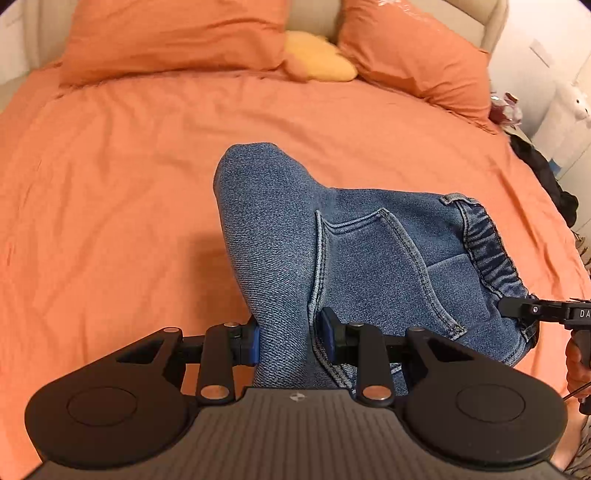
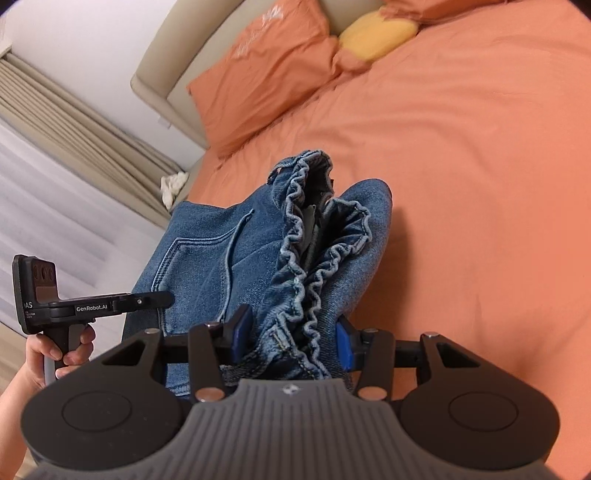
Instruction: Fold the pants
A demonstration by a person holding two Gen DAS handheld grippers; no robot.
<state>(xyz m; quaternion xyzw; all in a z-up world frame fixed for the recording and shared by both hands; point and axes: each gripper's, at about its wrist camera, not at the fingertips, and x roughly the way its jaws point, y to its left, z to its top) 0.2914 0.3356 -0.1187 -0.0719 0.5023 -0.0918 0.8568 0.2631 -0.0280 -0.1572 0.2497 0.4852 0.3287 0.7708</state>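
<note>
In the left wrist view, your left gripper (image 1: 290,341) had its blue pads (image 1: 252,341) closed part way on a thick fold of the jeans (image 1: 280,229), pressing the denim from both sides, so it held cloth rather than standing empty. The jeans hung bunched and lifted over the middle of the orange bed (image 1: 110,184), with a back pocket (image 1: 369,266) facing the camera and the elastic waistband (image 1: 487,236) off toward the bed's right edge. Gripping there likely let you carry one side of the garment clear of the sheet. At the right border the right gripper (image 1: 517,308) reached the waistband end, a hand below it. Two pillows (image 1: 173,33) and a yellow cushion (image 1: 317,55) lay at the head edge, well apart from the jeans. In the right wrist view, your right gripper (image 2: 293,338) was likewise part closed, its pads clamped on the gathered waistband (image 2: 306,258), which bulged up between them. That pinch seemed meant to keep both waist layers together. The left gripper (image 2: 162,299) met the denim beside the pocket (image 2: 199,266), held by your hand (image 2: 70,352). The jeans sat near the bed's curtain-side edge, raised, not yet laid flat for folding.
</note>
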